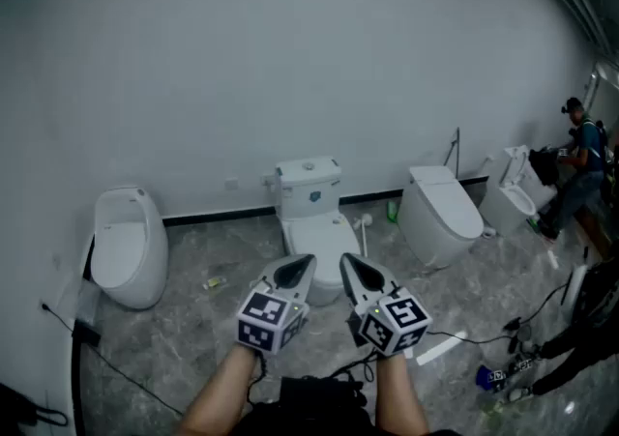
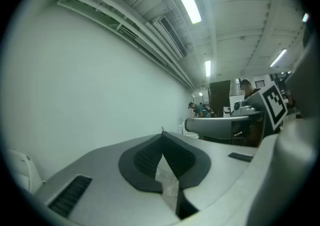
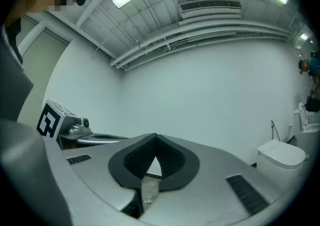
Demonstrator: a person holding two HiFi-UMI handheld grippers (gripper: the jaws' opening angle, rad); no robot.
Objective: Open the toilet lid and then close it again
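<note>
A white two-piece toilet (image 1: pixel 311 217) stands against the wall straight ahead, its lid down over the bowl and its tank behind. My left gripper (image 1: pixel 303 261) and right gripper (image 1: pixel 349 261) are held side by side in front of it, level and short of the bowl, touching nothing. Both are shut with nothing between the tips. In the left gripper view the left gripper (image 2: pixel 161 136) has its jaws meeting at the tips; the right gripper (image 3: pixel 155 137) looks the same in the right gripper view.
A rounded white toilet (image 1: pixel 129 246) stands at the left, another closed one (image 1: pixel 440 214) at the right, and a further open one (image 1: pixel 515 194) beyond. A person (image 1: pixel 576 168) bends at the far right. Cables (image 1: pixel 106 362) and small items lie on the marble floor.
</note>
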